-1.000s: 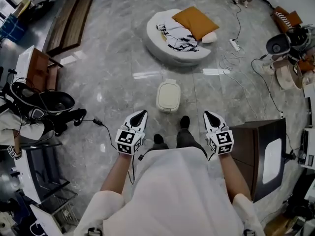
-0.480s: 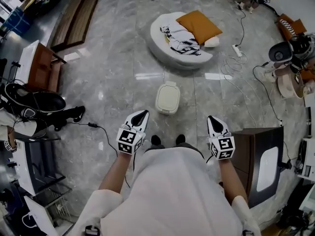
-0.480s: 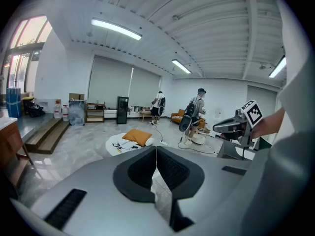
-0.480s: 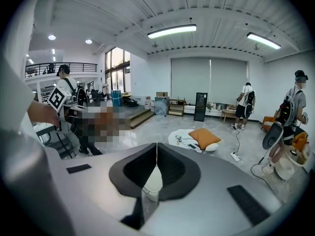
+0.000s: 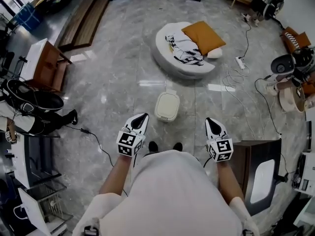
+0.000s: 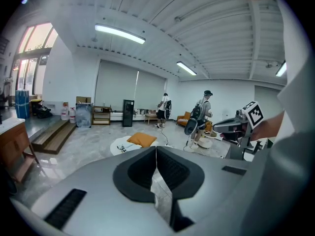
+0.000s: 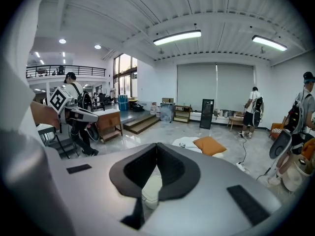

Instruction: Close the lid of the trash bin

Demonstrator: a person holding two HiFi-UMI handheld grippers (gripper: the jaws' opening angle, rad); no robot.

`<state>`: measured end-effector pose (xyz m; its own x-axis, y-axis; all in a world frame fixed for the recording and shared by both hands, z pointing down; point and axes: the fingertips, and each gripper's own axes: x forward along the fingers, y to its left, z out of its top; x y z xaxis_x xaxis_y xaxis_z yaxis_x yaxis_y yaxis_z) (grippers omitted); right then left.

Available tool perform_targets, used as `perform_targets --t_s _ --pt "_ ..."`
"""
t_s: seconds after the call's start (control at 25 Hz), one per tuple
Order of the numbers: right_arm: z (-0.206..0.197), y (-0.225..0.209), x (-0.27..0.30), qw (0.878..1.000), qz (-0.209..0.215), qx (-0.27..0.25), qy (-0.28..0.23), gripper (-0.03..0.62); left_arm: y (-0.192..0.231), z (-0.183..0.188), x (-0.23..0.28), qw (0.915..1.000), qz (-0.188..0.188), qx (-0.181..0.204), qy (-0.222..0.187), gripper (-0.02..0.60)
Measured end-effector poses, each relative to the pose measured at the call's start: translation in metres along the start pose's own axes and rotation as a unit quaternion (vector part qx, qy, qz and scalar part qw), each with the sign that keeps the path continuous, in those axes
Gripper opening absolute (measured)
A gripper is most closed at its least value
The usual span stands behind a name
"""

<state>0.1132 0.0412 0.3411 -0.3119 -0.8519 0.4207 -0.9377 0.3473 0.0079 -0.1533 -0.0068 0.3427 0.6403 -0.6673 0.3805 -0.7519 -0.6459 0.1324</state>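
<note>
I hold two grippers, one in each hand, out over the floor (image 5: 123, 82) in front of me. The left gripper (image 5: 143, 116) has its jaws pressed together at the tips with nothing between them. The right gripper (image 5: 209, 120) is closed tip to tip as well and also carries nothing. Each has one marker cube at its back end.

There is one trash bin (image 5: 166, 113), cream-coloured. It stands on the open middle of the floor just ahead of my two shoes (image 5: 153, 146), between the lines of the two grippers and nearer the left one. Neither gripper touches it. Its lid (image 5: 168, 103) looks to be lying flat on top. In the right gripper view the bin shows low down, through the gap beneath the closed tips.

Beyond the bin and well apart from it lies one round white cushion bed (image 5: 167, 58). It holds one orange pillow (image 5: 203, 37) and one black-and-white patterned cloth (image 5: 186, 47). To the right of that bed lie one white power strip (image 5: 240, 62) and loose white cables (image 5: 231, 75). One dark cabinet (image 5: 256, 173) stands close by my right arm. Toward the left side of the floor are one wooden-fronted unit (image 5: 42, 65) and one run of wooden steps (image 5: 83, 21).

Two people (image 6: 165, 104) stand far off across the room. Nothing lies on the floor between the grippers and the bin.
</note>
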Motion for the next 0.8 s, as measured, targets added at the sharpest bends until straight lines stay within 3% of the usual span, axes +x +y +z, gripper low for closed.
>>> perform_targets --t_s 0.8 --pt "0.014 -0.009 0.018 1.000 0.004 -0.006 -0.010 0.029 0.022 -0.002 0.010 0.9996 0.019 -0.021 0.010 0.020"
